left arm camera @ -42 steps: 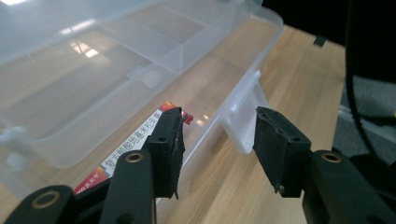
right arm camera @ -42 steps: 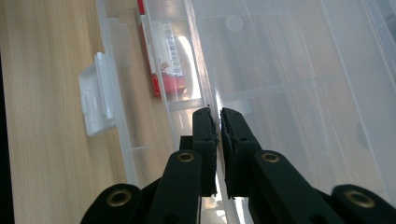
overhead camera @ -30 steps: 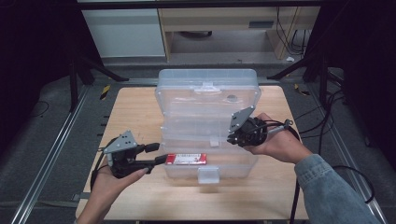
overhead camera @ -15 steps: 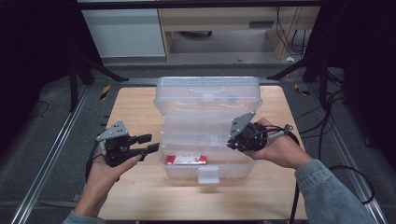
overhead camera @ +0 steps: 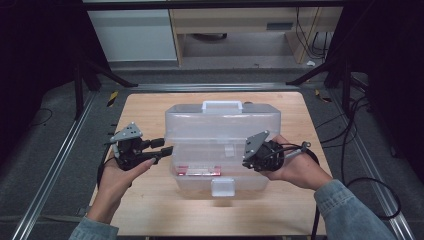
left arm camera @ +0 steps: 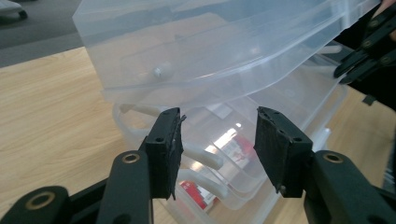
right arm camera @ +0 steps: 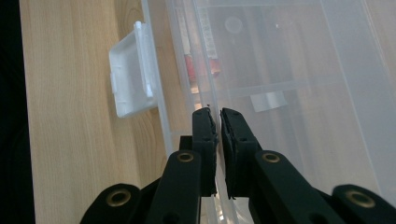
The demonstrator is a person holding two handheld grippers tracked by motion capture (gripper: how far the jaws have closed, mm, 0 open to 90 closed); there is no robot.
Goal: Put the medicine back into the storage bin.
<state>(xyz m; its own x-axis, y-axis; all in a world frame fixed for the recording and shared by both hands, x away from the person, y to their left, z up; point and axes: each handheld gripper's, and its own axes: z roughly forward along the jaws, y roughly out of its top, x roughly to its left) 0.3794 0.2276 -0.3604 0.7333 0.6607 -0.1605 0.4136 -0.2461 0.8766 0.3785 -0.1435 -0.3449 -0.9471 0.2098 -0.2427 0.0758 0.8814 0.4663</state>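
Looking down from the high view, a clear plastic box [overhead camera: 220,172] sits mid-worktop [overhead camera: 150,110], its hinged lid [overhead camera: 222,122] raised partway, neither flat open nor shut, with a white handle [overhead camera: 221,105] at the lid's far edge and a white latch [overhead camera: 223,187] on the near wall. A red item [overhead camera: 200,171] lies inside near the front. The left gripper [overhead camera: 167,150] is held at the box's left end, jaws spread, just beside the lid's edge; whether they touch it cannot be told from here. The right gripper [overhead camera: 250,155] is at the box's right end, against the lid's side. Left gripper view: both jaws stand apart and released, nothing between them; the tilted lid [left arm camera: 219,51] hangs over the open box [left arm camera: 243,158] just ahead, the red item [left arm camera: 240,144] visible through the wall, and the other gripper [left arm camera: 369,51] shows at upper right. Right gripper view: jaws clenched nearly together on a thin clear plastic edge of the lid [right arm camera: 289,70]; the latch [right arm camera: 133,70] lies to the left over the worktop [right arm camera: 65,116], and the red item [right arm camera: 198,65] shows dimly through the plastic.
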